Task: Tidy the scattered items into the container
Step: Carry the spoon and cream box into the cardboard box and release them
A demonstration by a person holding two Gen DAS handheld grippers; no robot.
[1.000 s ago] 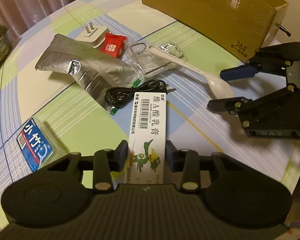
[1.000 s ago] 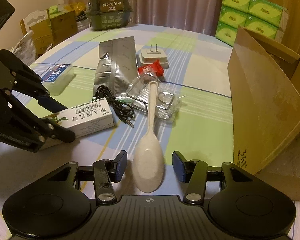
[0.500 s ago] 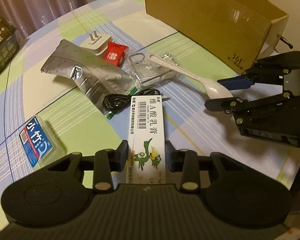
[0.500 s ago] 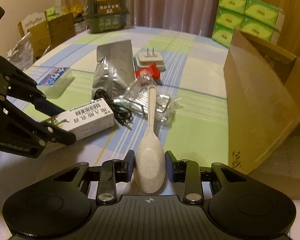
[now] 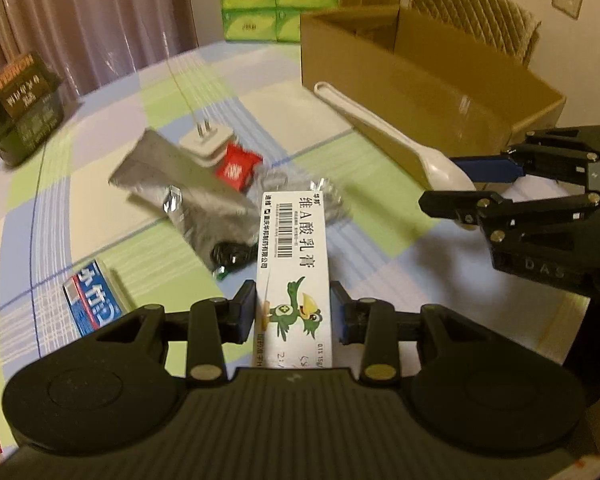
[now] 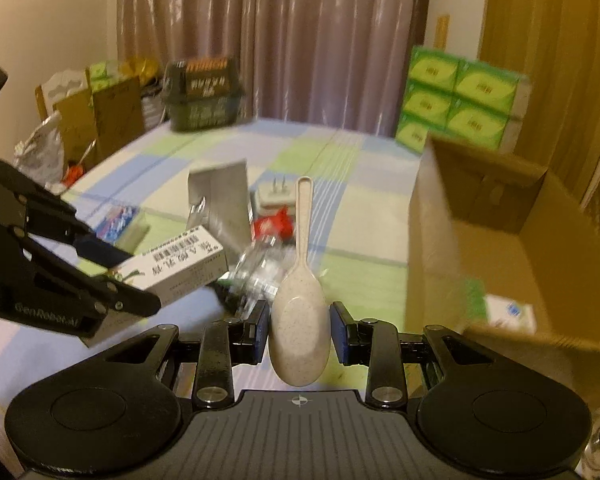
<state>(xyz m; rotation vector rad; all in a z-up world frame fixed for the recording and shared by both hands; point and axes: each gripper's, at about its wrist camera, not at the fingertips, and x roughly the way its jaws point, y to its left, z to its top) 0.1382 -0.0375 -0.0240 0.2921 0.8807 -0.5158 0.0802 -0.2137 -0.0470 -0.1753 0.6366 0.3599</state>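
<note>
Both clamped for the carry to the carton [image 5: 420,76] — left gripper [image 5: 294,316] on the ointment box [image 5: 294,264], right gripper [image 6: 299,332] on the spoon [image 6: 299,316] bowl beside it.

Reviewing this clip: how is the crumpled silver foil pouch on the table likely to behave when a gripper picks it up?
The foil pouch looks flat and creased, so it is probably light and floppy, sagging from a pinch. Its shiny skin may slip between pads. Lying partly over the black cable, it might drag that along.

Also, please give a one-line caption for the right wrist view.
Right gripper holds a speckled spoon by its bowl above the checked table, beside the open cardboard box.
</note>
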